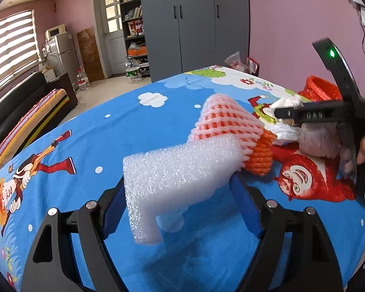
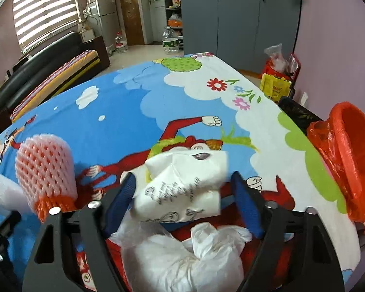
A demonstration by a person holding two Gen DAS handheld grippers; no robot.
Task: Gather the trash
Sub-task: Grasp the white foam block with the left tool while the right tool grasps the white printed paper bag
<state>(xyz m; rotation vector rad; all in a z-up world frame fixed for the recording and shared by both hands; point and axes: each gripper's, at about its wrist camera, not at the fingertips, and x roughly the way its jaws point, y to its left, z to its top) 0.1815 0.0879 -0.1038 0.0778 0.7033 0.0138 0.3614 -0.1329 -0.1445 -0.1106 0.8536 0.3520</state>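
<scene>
Left gripper (image 1: 177, 194) clamped on white foam block (image 1: 180, 170), lower centre; right gripper (image 2: 182, 199) jaws apart around crumpled printed paper (image 2: 182, 182), contact unclear; red-lined bin (image 2: 352, 150) at right edge beside desk (image 2: 138, 102).

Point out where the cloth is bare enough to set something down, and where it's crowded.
Free: the blue stretch of the tablecloth beyond the pink foam net, toward the far edge, and the white part with printed flowers before the red-bagged bin. Crowded: the near middle, where white foam block, net, crumpled paper and plastic bag lie together.
</scene>
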